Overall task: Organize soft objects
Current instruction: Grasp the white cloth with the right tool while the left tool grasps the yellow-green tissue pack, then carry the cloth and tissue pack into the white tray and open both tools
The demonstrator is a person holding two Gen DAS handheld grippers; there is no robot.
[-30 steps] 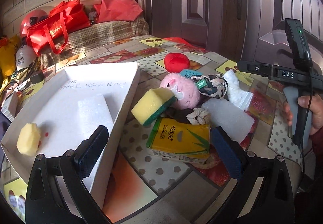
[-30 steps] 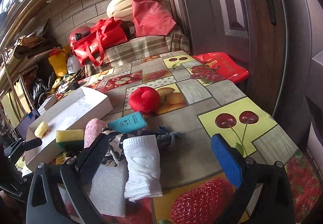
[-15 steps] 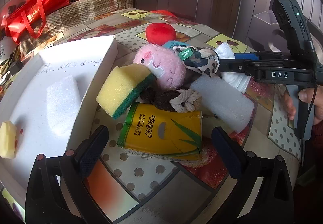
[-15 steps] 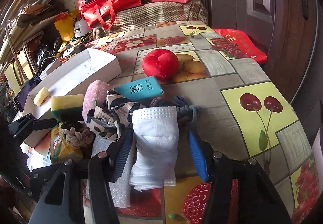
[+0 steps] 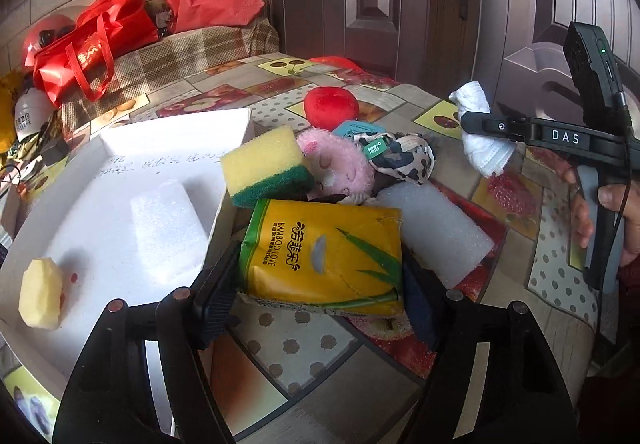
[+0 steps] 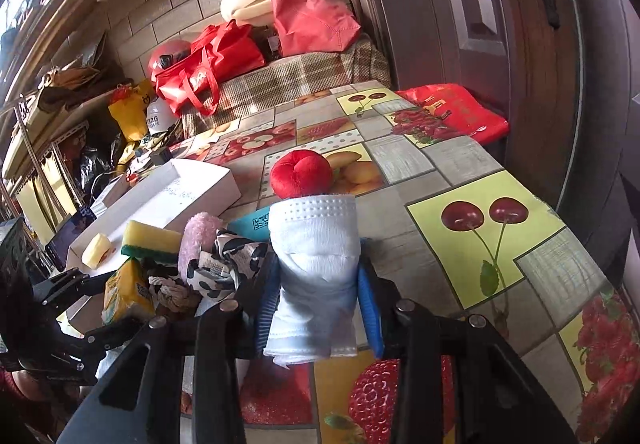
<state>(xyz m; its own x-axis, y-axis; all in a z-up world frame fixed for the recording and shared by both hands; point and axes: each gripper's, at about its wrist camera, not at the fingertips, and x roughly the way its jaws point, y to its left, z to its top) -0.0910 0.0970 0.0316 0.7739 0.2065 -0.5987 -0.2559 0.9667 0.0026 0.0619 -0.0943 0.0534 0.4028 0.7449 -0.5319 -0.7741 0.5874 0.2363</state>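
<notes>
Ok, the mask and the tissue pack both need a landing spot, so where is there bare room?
Free: the white tray floor between its far wall and the foam block, and the tablecloth around the cherry print right of the mask. Crowded: the pile by the sponge and tissue pack.

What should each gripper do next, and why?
Probably carry the white cloth roll, pinched in the right gripper, to the white tray. The left gripper is closing on the yellow tissue pack; finish that grip first.

Both wrist cameras look down closely, sharing the white tray (image 5: 120, 148).
</notes>
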